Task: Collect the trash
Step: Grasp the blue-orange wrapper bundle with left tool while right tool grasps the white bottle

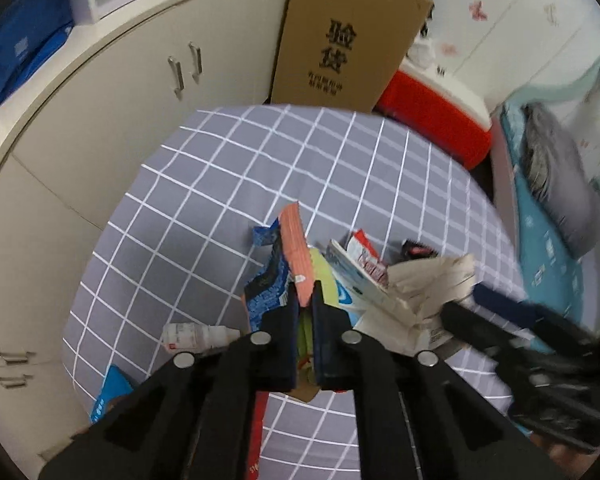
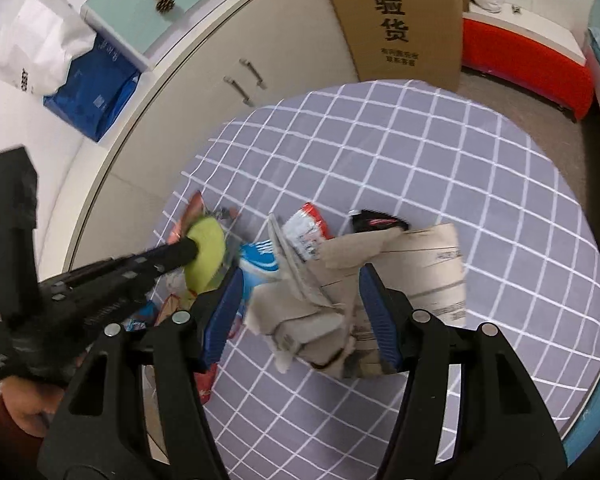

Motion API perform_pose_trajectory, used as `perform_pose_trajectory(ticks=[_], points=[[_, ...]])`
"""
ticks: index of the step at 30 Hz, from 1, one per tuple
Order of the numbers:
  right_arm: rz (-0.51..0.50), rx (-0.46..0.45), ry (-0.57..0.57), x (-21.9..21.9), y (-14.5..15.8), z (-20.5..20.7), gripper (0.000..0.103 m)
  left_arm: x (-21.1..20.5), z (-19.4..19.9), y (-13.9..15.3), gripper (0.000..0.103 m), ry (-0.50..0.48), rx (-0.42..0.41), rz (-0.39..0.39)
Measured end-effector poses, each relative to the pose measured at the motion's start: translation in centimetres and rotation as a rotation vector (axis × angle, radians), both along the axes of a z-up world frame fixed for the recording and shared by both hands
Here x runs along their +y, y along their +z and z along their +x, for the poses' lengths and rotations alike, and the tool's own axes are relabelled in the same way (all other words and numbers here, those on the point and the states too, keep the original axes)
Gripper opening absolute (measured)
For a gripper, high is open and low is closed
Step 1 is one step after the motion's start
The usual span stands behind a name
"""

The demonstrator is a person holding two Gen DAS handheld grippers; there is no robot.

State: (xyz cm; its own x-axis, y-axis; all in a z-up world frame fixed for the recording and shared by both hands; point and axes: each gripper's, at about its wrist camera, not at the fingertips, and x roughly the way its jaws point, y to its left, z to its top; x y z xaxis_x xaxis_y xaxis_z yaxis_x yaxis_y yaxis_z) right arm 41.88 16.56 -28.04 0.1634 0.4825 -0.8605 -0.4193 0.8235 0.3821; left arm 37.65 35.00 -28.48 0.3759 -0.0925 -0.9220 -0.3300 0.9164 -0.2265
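A pile of trash lies on the round table with a grey checked cloth. My left gripper is shut on a pink wrapper, beside a blue wrapper and a yellow-green packet. In the right wrist view my left gripper reaches into the yellow-green packet. My right gripper is open around crumpled tan paper, not closed on it. A red-white wrapper, a black wrapper and a blue-white packet lie just beyond.
A small white bottle and a blue packet lie at the table's left edge. Cream cabinets stand left. A tall cardboard box, a red and white box and a bed stand behind.
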Motion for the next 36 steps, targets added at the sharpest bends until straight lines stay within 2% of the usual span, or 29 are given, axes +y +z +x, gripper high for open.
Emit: perform_pose_trajectory(ticks=[3,8,15,17,20,29,36], points=[[-0.006,-0.007,0.002,0.9,-0.1,-0.4,0.060,1.4,-1.0,1.2,0.005,0.038,-0.046,-0.076],[0.006,-0.013,0.011,1.8,0.2,-0.4,0.060,2.7,-2.4,2.1,0.005,0.092,-0.083,-0.106],[0.008,-0.031,0.069,3.0,0.8,-1.4,0.060,4.0,-3.3,0.1,0.005,0.154,-0.064,-0.240],[-0.008,-0.029,0.068,3.1,0.5,-1.6,0.060,3.9,-3.5,-0.3,0.005,0.163,-0.059,-0.254],[-0.008,-0.016,0.063,2.9,0.0,-1.9,0.060,3.8,-3.9,-0.2,0.005,0.162,-0.059,-0.241],[0.002,-0.008,0.113,4.5,-0.3,-4.0,0.060,5.7,-6.0,3.6,0.004,0.197,-0.132,-0.155],[0.018,0.011,0.136,5.7,-0.5,-4.6,0.060,7.7,-8.0,5.3,0.004,0.266,-0.180,-0.131]])
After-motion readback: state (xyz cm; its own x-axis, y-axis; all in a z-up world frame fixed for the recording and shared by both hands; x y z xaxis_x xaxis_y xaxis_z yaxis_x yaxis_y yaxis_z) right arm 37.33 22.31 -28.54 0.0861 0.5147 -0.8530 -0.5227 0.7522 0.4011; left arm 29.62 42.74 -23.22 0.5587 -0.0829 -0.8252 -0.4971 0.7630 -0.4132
